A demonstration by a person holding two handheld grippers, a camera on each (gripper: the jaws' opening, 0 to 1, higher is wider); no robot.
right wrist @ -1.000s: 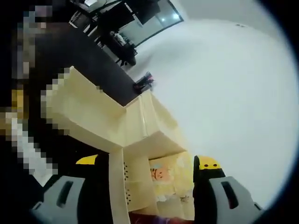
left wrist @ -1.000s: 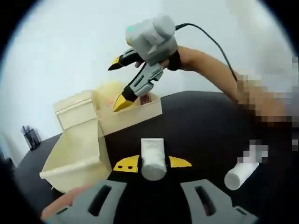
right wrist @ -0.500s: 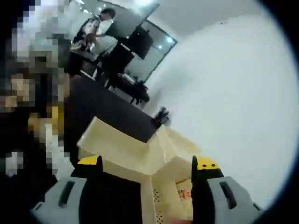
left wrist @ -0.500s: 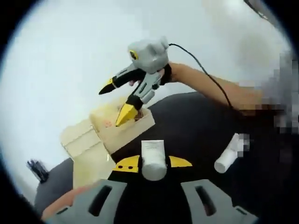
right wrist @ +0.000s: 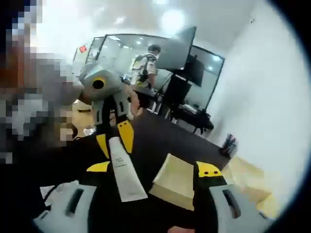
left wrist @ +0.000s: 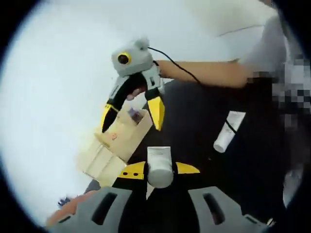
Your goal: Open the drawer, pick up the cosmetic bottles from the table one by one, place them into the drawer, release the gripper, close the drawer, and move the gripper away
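My left gripper [left wrist: 160, 169] is shut on a white cosmetic tube [left wrist: 159, 165], held upright between its yellow tips. In the right gripper view the same tube [right wrist: 124, 171] hangs from the left gripper [right wrist: 114, 140] at centre left. Above the pale wooden drawer box [left wrist: 124, 137], my right gripper [left wrist: 131, 115] faces the left one, jaws spread and holding nothing. A small item [left wrist: 135, 115] lies in the box. A second white tube [left wrist: 229, 131] lies on the black table [left wrist: 194, 121]. My right gripper [right wrist: 153, 168] stands open, with a pale wooden box [right wrist: 172, 182] beyond its jaws.
A person's bare arm [left wrist: 209, 74] reaches in from the right behind the right gripper. A pen holder [right wrist: 227, 144] stands at the table's far edge, beside more pale wooden compartments [right wrist: 248, 179]. Another person [right wrist: 143, 73] stands in the room behind.
The right gripper has swung away from the wooden drawer unit and now faces the left gripper, still open. The left gripper keeps its tube while its view has tilted.
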